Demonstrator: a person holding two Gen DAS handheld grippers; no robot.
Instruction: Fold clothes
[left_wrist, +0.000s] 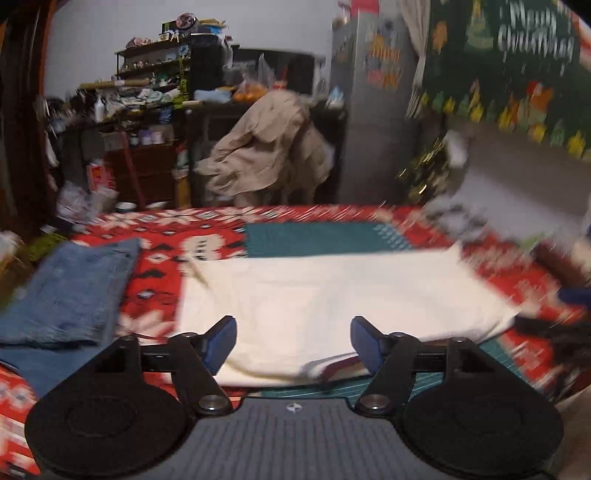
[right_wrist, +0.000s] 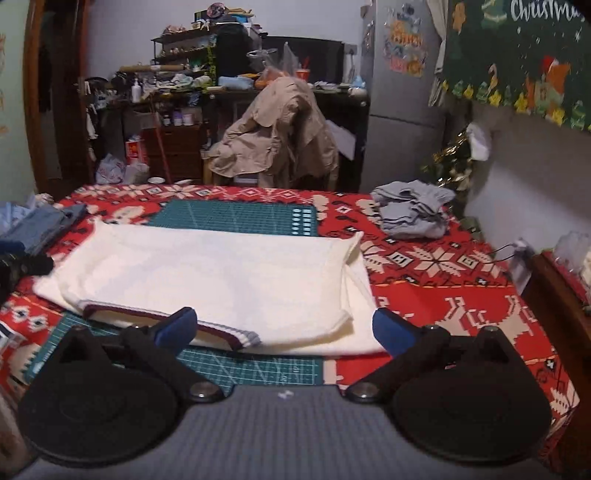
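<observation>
My left hand-held gripper (left_wrist: 293, 341) and right hand-held gripper (right_wrist: 284, 328) hung empty, jaws spread, over the white sweater (right_wrist: 207, 280), which lay folded into a band along the bench's near edge. Judging by that, another fold remained.

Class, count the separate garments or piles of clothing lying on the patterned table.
3: a white garment on the green mat in the centre, folded blue denim at the left edge, a grey pile far right. More may be hidden.
</observation>
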